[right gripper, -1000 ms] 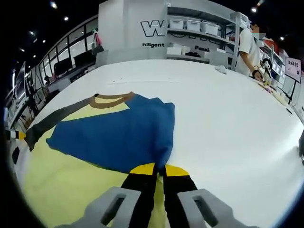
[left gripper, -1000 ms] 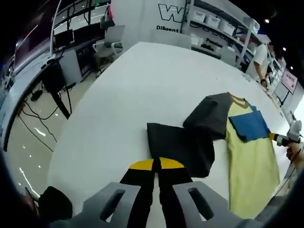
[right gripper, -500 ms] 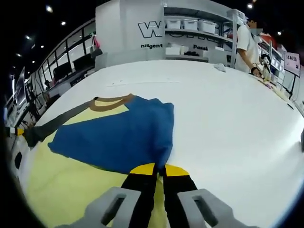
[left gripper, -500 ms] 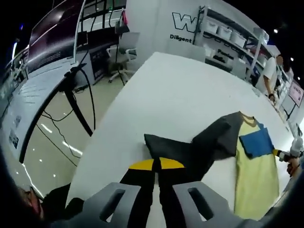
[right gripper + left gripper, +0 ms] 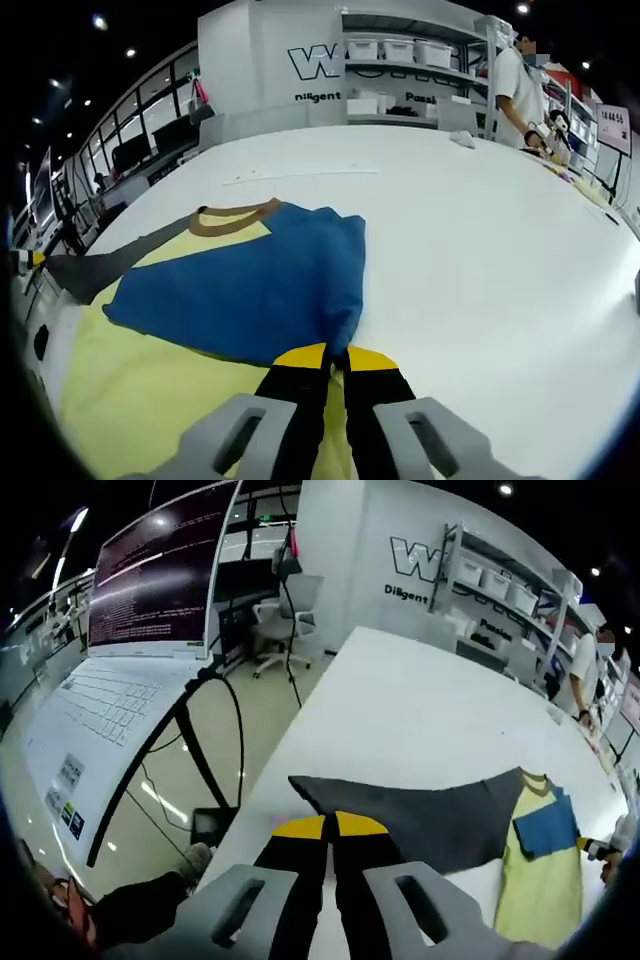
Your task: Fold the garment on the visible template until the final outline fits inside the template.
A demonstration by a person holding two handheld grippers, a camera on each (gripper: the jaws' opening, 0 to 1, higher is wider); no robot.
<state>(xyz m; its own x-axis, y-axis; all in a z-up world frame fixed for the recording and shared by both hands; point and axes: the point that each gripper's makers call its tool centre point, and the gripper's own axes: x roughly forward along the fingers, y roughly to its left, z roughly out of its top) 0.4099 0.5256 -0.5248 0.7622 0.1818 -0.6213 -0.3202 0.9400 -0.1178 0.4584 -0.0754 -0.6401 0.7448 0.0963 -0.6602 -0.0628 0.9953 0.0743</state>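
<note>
Beyond table edge, left claw (image 5: 331, 825) pinches grey sleeve (image 5: 420, 810); right claw (image 5: 335, 357) pinches blue sleeve (image 5: 250, 285).

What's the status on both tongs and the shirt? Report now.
Left tongs shut on the dark grey sleeve, pulled out flat. Right tongs shut on the blue sleeve, folded over the yellow shirt. Nothing in the way on the white table.

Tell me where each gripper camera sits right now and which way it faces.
Left gripper view: rides the left gripper at the table edge, looking along the stretched grey sleeve toward the shirt; its own jaws show.
Right gripper view: rides the right gripper, facing the blue sleeve folded over the yellow body.
Shared: shirt, white table, shelves.
</note>
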